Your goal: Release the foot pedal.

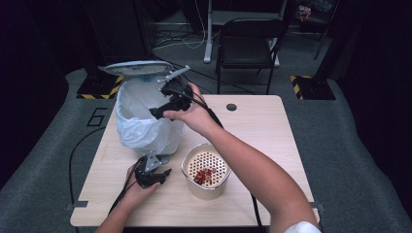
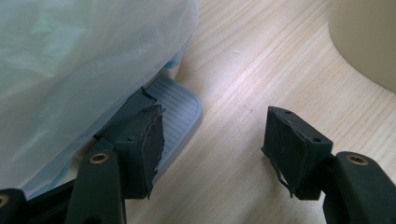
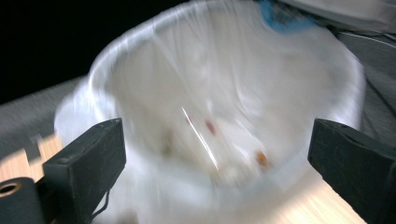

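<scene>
Mid-transfer, by the look of it: scraps going from the perforated strainer cup into the pedal bin lined with a white bag. Lid tipped up at the back. Left gripper down at the bin's foot, one pad resting on or just above the grey ribbed pedal, jaws spread apart with nothing between them — likely pressing to keep the lid raised, though contact cannot be confirmed from this angle.

Right gripper held over the bin's open mouth, jaws wide apart and empty in the right gripper view; blurred there, but small reddish and orange bits seem to lie down inside the liner — possibly a piece just let go. More red pieces left in the strainer cup, standing on the wooden table near its front edge, just beside the left gripper and apart from the bin.

Next move, judged from this: swing the right gripper back and down to the cup, lower open jaws over one red piece, close gently so the soft scrap is not squashed or dropped, lift clear of the rim. Pedal to be kept down meanwhile, otherwise lid shuts. Care needed not to knock the cup over — light and tall.
</scene>
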The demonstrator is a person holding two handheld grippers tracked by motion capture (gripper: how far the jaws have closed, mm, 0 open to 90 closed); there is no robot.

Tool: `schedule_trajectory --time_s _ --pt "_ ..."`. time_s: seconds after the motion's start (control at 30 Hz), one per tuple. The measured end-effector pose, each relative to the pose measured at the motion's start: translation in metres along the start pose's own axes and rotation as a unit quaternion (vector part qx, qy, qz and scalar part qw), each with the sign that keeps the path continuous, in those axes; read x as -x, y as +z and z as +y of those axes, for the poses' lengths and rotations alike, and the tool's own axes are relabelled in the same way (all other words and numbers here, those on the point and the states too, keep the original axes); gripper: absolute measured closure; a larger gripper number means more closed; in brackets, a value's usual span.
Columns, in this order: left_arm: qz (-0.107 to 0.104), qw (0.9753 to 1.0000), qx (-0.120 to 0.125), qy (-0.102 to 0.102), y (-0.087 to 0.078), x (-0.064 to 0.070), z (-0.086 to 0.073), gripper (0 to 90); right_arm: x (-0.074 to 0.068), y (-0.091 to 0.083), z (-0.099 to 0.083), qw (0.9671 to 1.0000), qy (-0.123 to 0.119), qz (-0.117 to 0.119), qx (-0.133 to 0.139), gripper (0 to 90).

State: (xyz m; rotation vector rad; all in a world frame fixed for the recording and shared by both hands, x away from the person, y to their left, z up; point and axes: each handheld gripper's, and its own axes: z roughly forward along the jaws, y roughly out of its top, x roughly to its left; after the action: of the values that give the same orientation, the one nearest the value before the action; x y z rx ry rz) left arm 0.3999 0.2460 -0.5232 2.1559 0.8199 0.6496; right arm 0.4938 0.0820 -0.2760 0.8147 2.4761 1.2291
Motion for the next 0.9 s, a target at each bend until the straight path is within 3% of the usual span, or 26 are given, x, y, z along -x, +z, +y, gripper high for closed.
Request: schedule_trajectory --time_s 0.03,0.07,0.13,0.17,0.23,0.27,0.37,0.47,0.53,0.8,0.9 --pt "-0.008 0.9998 -0.011 -0.013 -0.003 -0.001 0.001 38.0 0.002 -0.008 -0.007 1.0 -0.002 -0.006 -0.001 5.3" --pt "-0.005 0.9999 0.004 -0.014 -0.002 -0.002 0.001 37.9 0.004 -0.017 -0.014 0.9999 0.001 -0.01 -0.005 6.0" --pt "-0.013 0.9997 0.002 -0.019 -0.007 -0.005 0.004 38.0 0.013 -0.037 -0.032 0.9995 0.005 -0.03 -0.005 7.1" --pt "0.001 0.9994 0.019 -0.027 -0.007 -0.004 0.004 38.0 0.017 -0.043 -0.037 0.9991 0.01 -0.04 -0.008 7.3" --pt "-0.006 0.9983 0.026 -0.052 -0.012 -0.002 0.006 37.6 0.029 -0.061 -0.052 0.9983 0.018 -0.055 -0.008 8.4" --pt "-0.009 0.9985 0.021 -0.049 -0.015 -0.004 0.007 37.2 0.034 -0.066 -0.057 0.9983 0.018 -0.056 -0.003 9.9" --pt "-0.021 0.9967 0.027 -0.074 -0.022 -0.007 0.007 37.2 0.052 -0.081 -0.073 0.9966 0.035 -0.073 0.009 13.1" --pt "-0.022 0.9961 0.027 -0.081 -0.029 -0.011 0.005 37.3 0.063 -0.09 -0.087 0.9947 0.042 -0.092 0.015 14.0" --pt "-0.022 0.9956 0.028 -0.087 -0.034 -0.013 0.004 37.7 0.066 -0.095 -0.096 0.9945 0.051 -0.09 0.016 14.0" --pt "-0.006 0.9943 0.016 -0.106 -0.046 -0.025 -0.004 37.7 0.069 -0.112 -0.133 0.9923 0.039 -0.114 0.027 14.2" --pt "0.0 0.9924 0.015 -0.123 -0.05 -0.029 -0.007 37.6 0.072 -0.117 -0.147 0.9916 0.043 -0.118 0.029 14.5"
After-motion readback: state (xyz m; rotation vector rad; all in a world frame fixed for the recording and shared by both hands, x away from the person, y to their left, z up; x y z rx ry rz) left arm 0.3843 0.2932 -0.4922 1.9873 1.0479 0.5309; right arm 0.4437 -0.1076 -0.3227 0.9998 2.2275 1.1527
